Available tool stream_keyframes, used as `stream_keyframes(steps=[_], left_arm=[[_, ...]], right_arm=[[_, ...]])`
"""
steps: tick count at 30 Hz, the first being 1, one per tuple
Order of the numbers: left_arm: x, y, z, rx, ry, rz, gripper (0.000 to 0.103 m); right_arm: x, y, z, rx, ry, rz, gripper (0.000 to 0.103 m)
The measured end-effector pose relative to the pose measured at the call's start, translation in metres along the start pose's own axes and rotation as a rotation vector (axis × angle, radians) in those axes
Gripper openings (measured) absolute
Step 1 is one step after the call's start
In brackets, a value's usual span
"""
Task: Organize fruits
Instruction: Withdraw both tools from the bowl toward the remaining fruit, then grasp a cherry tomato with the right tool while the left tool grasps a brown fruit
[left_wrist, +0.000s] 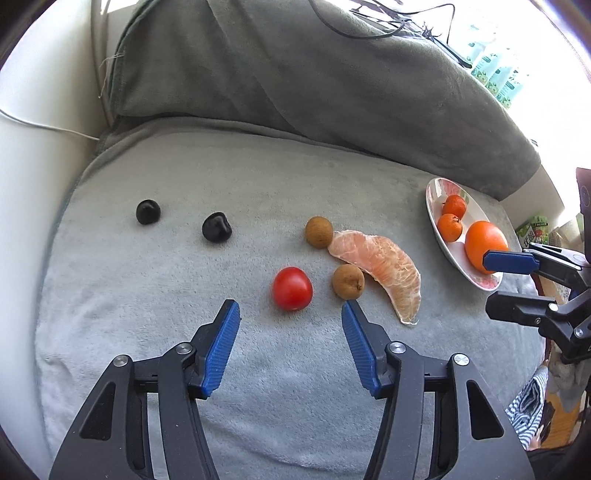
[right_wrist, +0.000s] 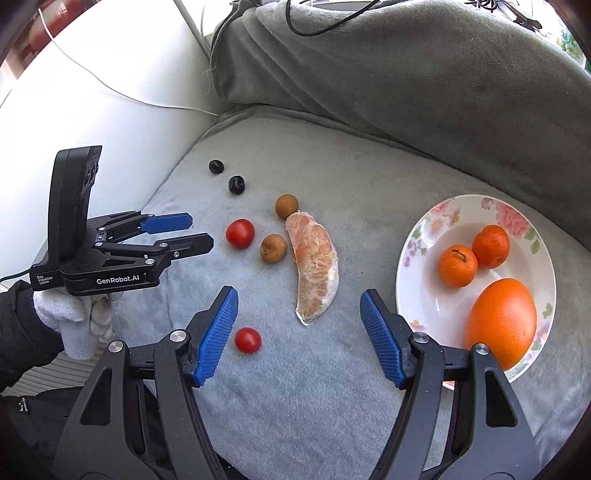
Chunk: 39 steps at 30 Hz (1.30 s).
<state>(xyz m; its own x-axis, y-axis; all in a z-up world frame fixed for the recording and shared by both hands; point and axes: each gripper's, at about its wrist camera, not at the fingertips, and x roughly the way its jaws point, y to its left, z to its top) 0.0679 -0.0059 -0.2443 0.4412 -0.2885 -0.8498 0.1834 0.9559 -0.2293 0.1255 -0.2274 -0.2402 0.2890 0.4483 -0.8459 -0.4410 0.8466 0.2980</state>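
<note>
On the grey blanket lie two dark fruits (left_wrist: 148, 211) (left_wrist: 217, 227), two brown longans (left_wrist: 318, 231) (left_wrist: 348, 281), a red cherry tomato (left_wrist: 292, 288) and a peeled citrus segment (left_wrist: 380, 266). My left gripper (left_wrist: 290, 306) is open, with that tomato just beyond its fingertips. A second tomato (right_wrist: 248, 340) lies beside the left finger of my open right gripper (right_wrist: 299, 293), which hovers near the segment's (right_wrist: 314, 266) lower end. The flowered plate (right_wrist: 417, 266) on the right holds two mandarins (right_wrist: 458, 266) (right_wrist: 490, 246) and an orange (right_wrist: 500, 321).
A grey-covered back cushion (left_wrist: 295, 74) rises behind the seat, with black cables on top. A white armrest (right_wrist: 92, 122) with a thin white cord borders the left. A gloved hand (right_wrist: 74, 317) holds the left gripper (right_wrist: 201, 230). The right gripper (left_wrist: 487, 284) reaches in by the plate (left_wrist: 432, 199).
</note>
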Motion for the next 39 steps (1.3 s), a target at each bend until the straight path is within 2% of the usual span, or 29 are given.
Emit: stream_keyframes(steps=[5, 8, 12, 19, 25, 34, 39], left_arm=[[0.002, -0.01, 0.002, 0.047, -0.004, -0.027, 0.053], [0.006, -0.018, 0.007, 0.076, -0.001, -0.046, 0.044], [0.016, -0.03, 0.013, 0.126, 0.008, -0.067, 0.042], [0.032, -0.046, 0.018, 0.197, 0.04, -0.104, 0.038], [0.044, -0.045, 0.022, 0.2, 0.065, -0.127, 0.036], [0.057, -0.049, 0.022, 0.24, 0.095, -0.113, 0.034], [0.058, -0.044, 0.023, 0.223, 0.096, -0.109, 0.033]], right_arm=[[0.01, 0.01, -0.012, -0.005, 0.026, 0.027, 0.063], [0.018, 0.014, -0.019, 0.001, 0.037, 0.046, 0.06], [0.026, 0.018, -0.028, 0.007, 0.052, 0.063, 0.054], [0.039, 0.026, -0.039, 0.019, 0.061, 0.076, 0.048], [0.048, 0.027, -0.043, 0.036, 0.063, 0.072, 0.047], [0.057, 0.025, -0.045, 0.04, 0.078, 0.067, 0.044], [0.06, 0.026, -0.044, 0.028, 0.087, 0.072, 0.039]])
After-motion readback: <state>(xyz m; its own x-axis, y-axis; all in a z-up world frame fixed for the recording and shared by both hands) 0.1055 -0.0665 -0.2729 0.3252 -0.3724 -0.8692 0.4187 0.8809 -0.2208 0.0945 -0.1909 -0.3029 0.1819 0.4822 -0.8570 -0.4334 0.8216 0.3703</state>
